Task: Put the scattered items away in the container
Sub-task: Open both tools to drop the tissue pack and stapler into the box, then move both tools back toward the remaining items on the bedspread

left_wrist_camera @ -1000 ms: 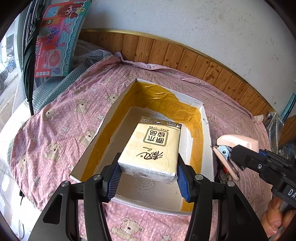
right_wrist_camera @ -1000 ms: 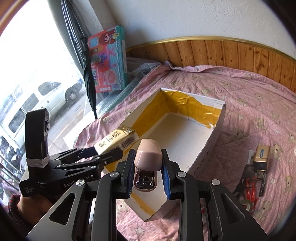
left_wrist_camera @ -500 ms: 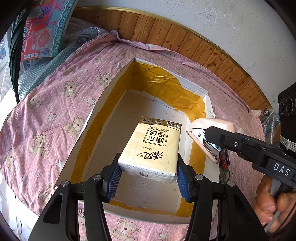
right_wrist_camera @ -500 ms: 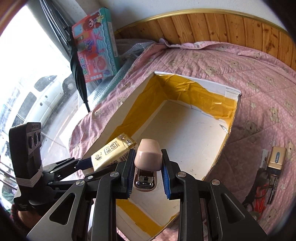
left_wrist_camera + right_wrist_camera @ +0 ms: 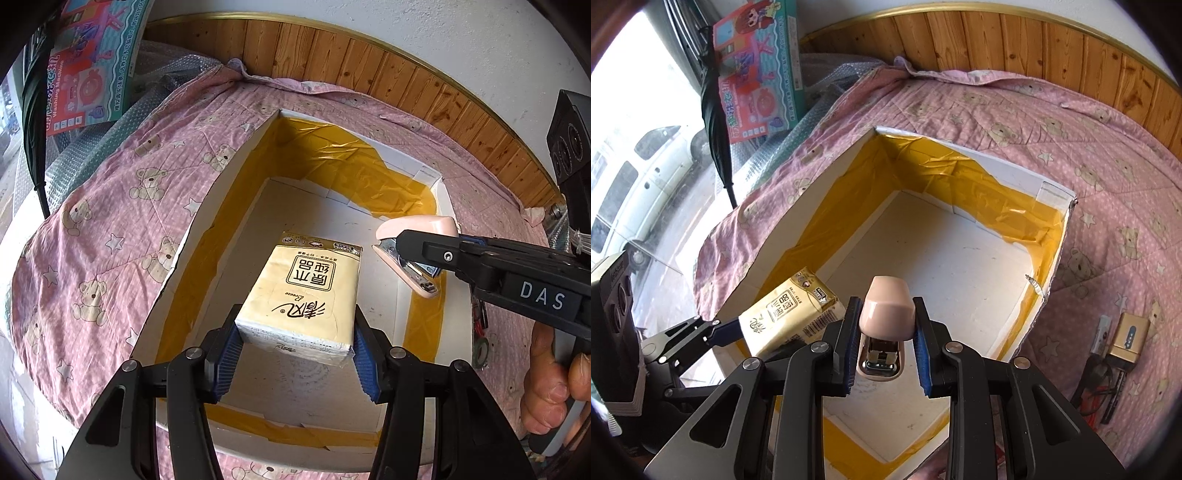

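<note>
One tissue pack [image 5: 303, 291] clenched in the left tool [image 5: 295, 347] and one pink stapler [image 5: 884, 325] clenched in the right tool [image 5: 886, 343], both held inside the rim of the single white box [image 5: 964, 151]. Bare box floor ahead of both; pink bedspread [image 5: 1108, 155] all round, with a gold battery [image 5: 1126, 341] just right of the box.
</note>
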The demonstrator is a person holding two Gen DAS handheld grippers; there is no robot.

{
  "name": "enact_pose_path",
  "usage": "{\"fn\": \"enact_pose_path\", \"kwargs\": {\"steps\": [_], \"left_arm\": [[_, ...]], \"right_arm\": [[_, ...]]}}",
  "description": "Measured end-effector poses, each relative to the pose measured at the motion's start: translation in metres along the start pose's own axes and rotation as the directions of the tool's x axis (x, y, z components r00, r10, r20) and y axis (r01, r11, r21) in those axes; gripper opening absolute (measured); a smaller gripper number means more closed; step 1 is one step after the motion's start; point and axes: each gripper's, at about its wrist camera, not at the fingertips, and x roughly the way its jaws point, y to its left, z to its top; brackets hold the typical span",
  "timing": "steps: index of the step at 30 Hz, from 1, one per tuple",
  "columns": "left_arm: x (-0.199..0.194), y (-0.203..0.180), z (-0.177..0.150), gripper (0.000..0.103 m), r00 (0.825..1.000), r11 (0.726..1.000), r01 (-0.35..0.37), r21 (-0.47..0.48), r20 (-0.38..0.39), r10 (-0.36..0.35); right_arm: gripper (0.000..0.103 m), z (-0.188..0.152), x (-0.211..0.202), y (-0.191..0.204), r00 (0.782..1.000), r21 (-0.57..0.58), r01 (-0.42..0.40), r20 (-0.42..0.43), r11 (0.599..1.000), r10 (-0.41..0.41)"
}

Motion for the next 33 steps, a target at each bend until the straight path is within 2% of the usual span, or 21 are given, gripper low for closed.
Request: {"fn": "enact_pose_path", "kwargs": {"steps": [5, 11, 18, 26, 33], "left_arm": [[0.004, 0.004, -0.001, 0.057, 1.000, 1.000, -0.007, -0.012, 0.004, 0.007], [0.015, 0.014, -0.010, 0.058, 0.999, 0.999, 0.001, -0.035, -0.036, -0.002], [-0.007, 0.020, -0.023, 0.058, 1.000, 0.998, 0.010, -0.062, -0.003, -0.010], [-0.032, 0.005, -0.034, 0.058, 1.000, 1.000, -0.005, -0.014, 0.030, 0.006], [-0.051, -0.012, -0.043, 0.058, 0.998, 1.000, -0.009, 0.026, 0.061, 0.007]], "right_arm": [[0.028, -0.002, 0.006, -0.001, 1.000, 0.003, 0.008, -0.004, 1.000, -0.008], [0.031, -0.013, 0.004, -0.007, 1.000, 0.041, -0.005, 0.003, 0.999, 0.005], [0.031, -0.032, -0.022, -0.002, 0.997, 0.058, -0.064, 0.056, 0.996, 0.060], [0.031, -0.062, -0.057, 0.012, 0.979, 0.059, -0.150, 0.147, 0.987, 0.140], [0.031, -0.090, -0.078, 0.009, 0.957, 0.085, -0.222, 0.212, 0.971, 0.200]]}}
